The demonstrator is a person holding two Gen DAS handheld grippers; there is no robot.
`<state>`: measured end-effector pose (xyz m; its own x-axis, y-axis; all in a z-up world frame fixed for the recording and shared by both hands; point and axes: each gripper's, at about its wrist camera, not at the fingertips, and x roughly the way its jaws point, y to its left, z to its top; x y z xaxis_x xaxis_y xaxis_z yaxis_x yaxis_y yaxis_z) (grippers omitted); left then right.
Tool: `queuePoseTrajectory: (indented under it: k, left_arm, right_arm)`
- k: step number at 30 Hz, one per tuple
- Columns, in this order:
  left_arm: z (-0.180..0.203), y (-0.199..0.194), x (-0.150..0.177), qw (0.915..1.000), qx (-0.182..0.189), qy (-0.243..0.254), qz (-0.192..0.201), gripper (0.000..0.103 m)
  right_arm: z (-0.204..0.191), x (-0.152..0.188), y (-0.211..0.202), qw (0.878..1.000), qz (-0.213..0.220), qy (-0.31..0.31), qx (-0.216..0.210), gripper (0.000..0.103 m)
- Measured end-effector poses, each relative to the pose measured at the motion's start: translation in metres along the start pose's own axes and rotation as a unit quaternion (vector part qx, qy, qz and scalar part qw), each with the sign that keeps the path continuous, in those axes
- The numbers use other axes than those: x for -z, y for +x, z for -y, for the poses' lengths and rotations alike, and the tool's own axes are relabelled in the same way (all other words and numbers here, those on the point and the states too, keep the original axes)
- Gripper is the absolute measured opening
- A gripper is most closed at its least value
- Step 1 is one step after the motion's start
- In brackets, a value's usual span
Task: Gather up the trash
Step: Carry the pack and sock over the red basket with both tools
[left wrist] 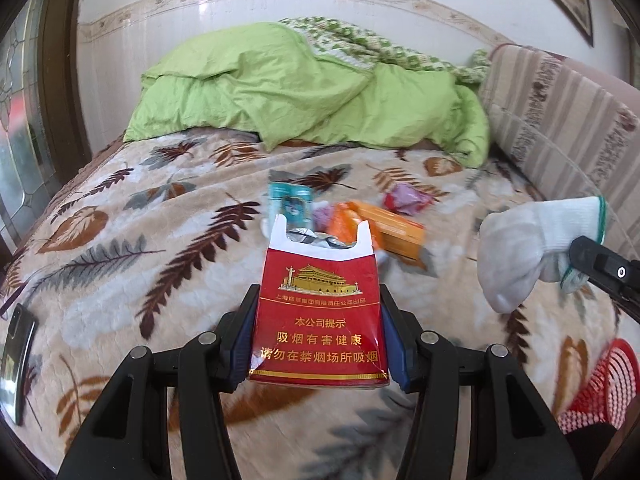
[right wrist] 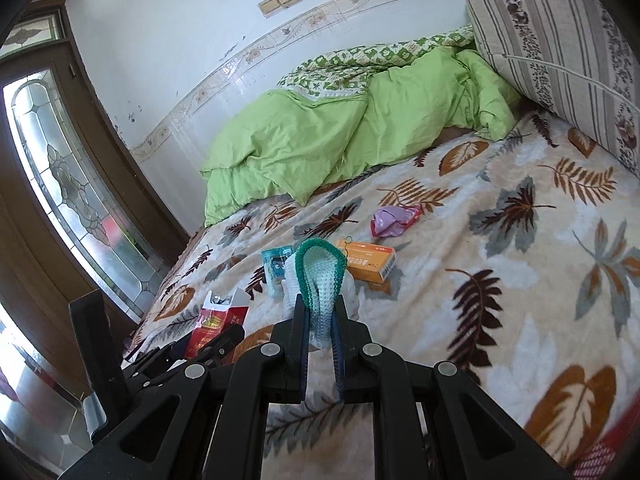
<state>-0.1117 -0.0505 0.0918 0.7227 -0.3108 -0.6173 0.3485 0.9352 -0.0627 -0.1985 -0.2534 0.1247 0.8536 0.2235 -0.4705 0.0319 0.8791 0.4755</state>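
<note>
Phone [left wrist: 16, 364], dark and flat, lies on the leaf-patterned blanket [left wrist: 120, 248] far to the left of the left gripper [left wrist: 318, 308]. That gripper's blue pads clamp the sides of a red cigarette pack [left wrist: 320, 312], its torn white top open and foil showing inside. Beyond its fingertips lie a teal packet [left wrist: 290, 200], an orange box [left wrist: 390, 232] and, further right, a crumpled purple-and-red wrapper [left wrist: 406, 199], all loose on the blanket. A green quilt [left wrist: 280, 88] is heaped behind them against the wall. To the right, the right gripper [right wrist: 320, 308] pinches a white knitted glove with a green cuff [right wrist: 322, 276] tightly between its narrow jaws; the glove dangles above the blanket. A red mesh basket [left wrist: 600, 384] sits below it, at the lower right edge.
</note>
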Motion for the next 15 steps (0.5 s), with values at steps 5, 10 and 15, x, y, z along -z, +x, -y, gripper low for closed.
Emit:
queuePoseTrajectory:
  k: [5, 10, 15]
  left_arm:
    - [0.032, -0.036, 0.014, 0.9988, 0.045, 0.021, 0.000, 0.053]
    - [0.076, -0.066, 0.016, 0.9938, 0.095, 0.057, 0.002, 0.053]
    - [0.142, -0.092, 0.017, 0.9796, 0.166, 0.113, -0.002, 0.053]
  right_arm:
    - [0.017, 0.010, -0.067, 1.000, 0.023, 0.008, 0.013, 0.011]
    - [0.047, 0.020, -0.130, 0.998, 0.042, 0.028, 0.042, 0.011]
    - [0.095, 0.033, -0.191, 0.990, 0.070, 0.070, 0.098, 0.011]
